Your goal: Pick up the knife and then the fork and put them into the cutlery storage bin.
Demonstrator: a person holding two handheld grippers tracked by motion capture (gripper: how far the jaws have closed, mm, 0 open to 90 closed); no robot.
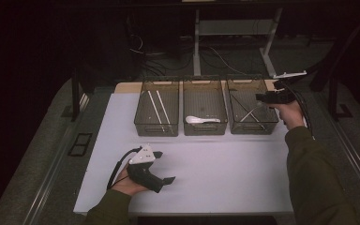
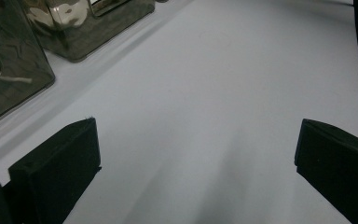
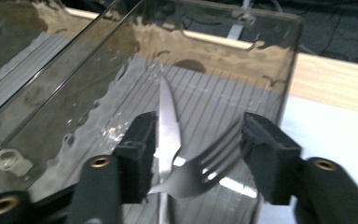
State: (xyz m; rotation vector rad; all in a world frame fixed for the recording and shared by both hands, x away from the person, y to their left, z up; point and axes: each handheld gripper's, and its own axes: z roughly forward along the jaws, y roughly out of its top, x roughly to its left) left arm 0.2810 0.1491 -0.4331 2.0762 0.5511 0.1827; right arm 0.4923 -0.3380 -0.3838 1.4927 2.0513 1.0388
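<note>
I've got the fork (image 3: 200,175) lying flat on the ribbed floor of the right bin (image 3: 279,70), tines up toward the far wall. The knife (image 3: 168,126) lies just beside it, serrated blade pointing the same way, both bare metal.

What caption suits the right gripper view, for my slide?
Open right gripper above a knife and fork in a clear bin.
</note>
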